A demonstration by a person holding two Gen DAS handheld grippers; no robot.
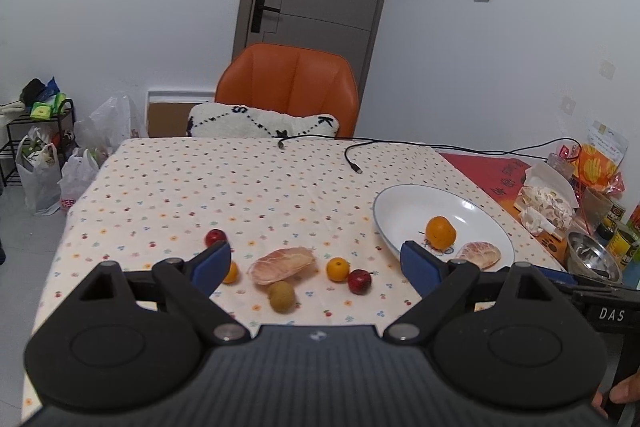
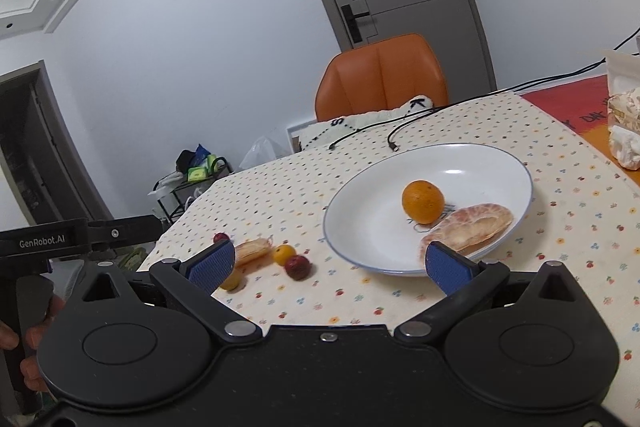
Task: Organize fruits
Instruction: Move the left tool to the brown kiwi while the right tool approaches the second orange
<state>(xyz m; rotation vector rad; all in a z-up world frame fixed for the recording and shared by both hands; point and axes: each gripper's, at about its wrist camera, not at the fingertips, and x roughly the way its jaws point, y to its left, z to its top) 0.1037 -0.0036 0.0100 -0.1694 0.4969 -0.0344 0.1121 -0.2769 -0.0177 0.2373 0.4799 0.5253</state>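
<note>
left wrist view: the left gripper (image 1: 316, 267), fingers apart and empty, hovers over loose fruits (image 1: 282, 295) left of the plate (image 1: 400, 203). right wrist view: the right gripper (image 2: 330, 265), fingers apart, nears the plate's orange (image 2: 423, 201); round fruit may roll off.

Bare tablecloth (image 1: 240, 187) beyond fruit cluster (image 1: 288, 275); plate (image 1: 384, 203) flanks right.

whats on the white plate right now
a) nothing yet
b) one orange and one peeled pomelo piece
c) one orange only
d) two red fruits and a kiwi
b: the white plate holds one orange with a peeled pomelo piece beside it, while the red fruit and the brownish-green fruit lie out on the tablecloth.
</note>
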